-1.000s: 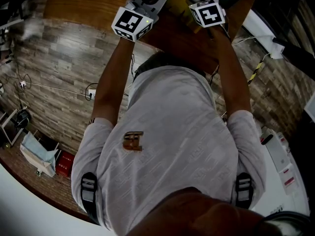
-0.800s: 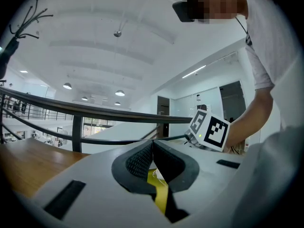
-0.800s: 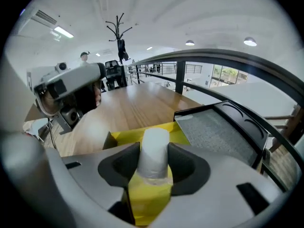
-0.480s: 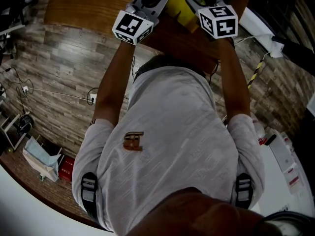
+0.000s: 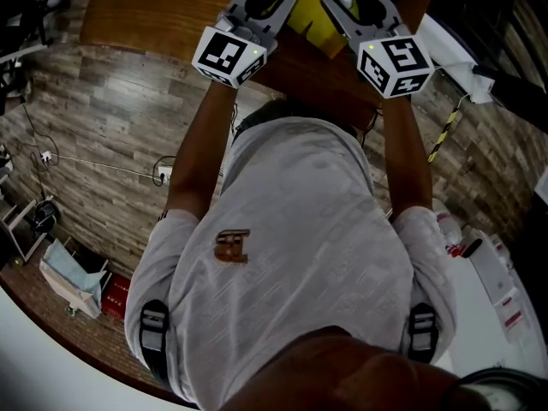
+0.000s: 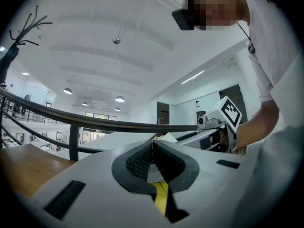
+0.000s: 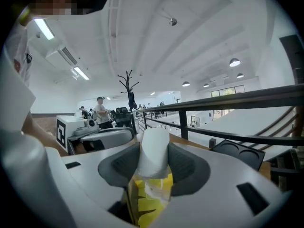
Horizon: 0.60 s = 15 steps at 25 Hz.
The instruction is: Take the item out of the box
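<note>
Grip on your right side is plain to see: your right claw (image 7: pixel 154 161) is clamped on the smooth white cylinder (image 7: pixel 154 144), one dark pad pressed to each side of it, and the cylinder stands upright between them. Just beneath it sits the yellow cardboard box (image 7: pixel 148 201), its top torn open. Whether the cylinder's lower end is clear of that opening you cannot tell from here. Your left claw (image 6: pixel 153 159) has its pads drawn together on a thin yellow edge of the same box. In the head view both claws converge above the brown wooden desk (image 5: pixel 137 7), with the box between them and the cylinder at the box's far end.
</note>
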Each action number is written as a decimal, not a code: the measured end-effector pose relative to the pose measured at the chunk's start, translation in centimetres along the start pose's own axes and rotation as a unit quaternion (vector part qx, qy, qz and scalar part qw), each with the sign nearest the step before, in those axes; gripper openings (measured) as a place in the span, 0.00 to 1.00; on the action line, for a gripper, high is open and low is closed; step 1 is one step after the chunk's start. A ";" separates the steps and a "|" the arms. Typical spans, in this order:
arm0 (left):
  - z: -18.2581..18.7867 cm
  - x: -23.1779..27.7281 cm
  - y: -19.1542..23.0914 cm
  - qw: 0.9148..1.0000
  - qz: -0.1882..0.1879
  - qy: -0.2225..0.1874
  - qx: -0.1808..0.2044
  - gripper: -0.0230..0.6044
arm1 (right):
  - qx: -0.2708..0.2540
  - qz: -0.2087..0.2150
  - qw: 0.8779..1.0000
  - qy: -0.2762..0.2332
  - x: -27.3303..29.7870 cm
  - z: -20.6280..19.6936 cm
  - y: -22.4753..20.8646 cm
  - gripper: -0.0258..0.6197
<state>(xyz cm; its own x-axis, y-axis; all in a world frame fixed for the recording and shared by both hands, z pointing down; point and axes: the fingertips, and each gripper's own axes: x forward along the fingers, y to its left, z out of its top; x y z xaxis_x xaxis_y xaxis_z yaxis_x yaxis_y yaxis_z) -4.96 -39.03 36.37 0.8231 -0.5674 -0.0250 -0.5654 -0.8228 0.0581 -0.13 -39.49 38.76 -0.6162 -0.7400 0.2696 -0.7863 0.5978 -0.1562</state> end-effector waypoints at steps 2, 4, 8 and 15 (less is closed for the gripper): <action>0.7 -0.1 -0.4 1.000 -0.001 -0.005 0.003 0.07 | -0.002 0.002 1.000 -0.017 -0.6 0.8 0.6 0.35; 1.3 -0.1 -0.9 1.000 -0.003 -0.009 0.007 0.07 | -0.002 0.005 0.999 -0.033 -1.3 1.5 1.1 0.35; 2.5 0.0 -1.8 1.000 0.002 -0.010 0.005 0.07 | -0.004 0.012 0.998 -0.066 -2.7 2.7 1.6 0.34; 4.0 -0.7 -2.7 1.000 0.006 -0.024 0.007 0.07 | -0.008 0.035 0.991 -0.126 -4.8 4.5 3.4 0.34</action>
<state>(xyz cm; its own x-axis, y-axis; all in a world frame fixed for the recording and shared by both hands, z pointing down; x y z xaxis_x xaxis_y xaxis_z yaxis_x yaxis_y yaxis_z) -4.18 -36.54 32.25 0.8134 -0.5772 -0.0723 -0.5755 -0.8166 0.0439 -0.03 -35.33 32.71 -0.6622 -0.7492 0.0132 -0.7421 0.6533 -0.1500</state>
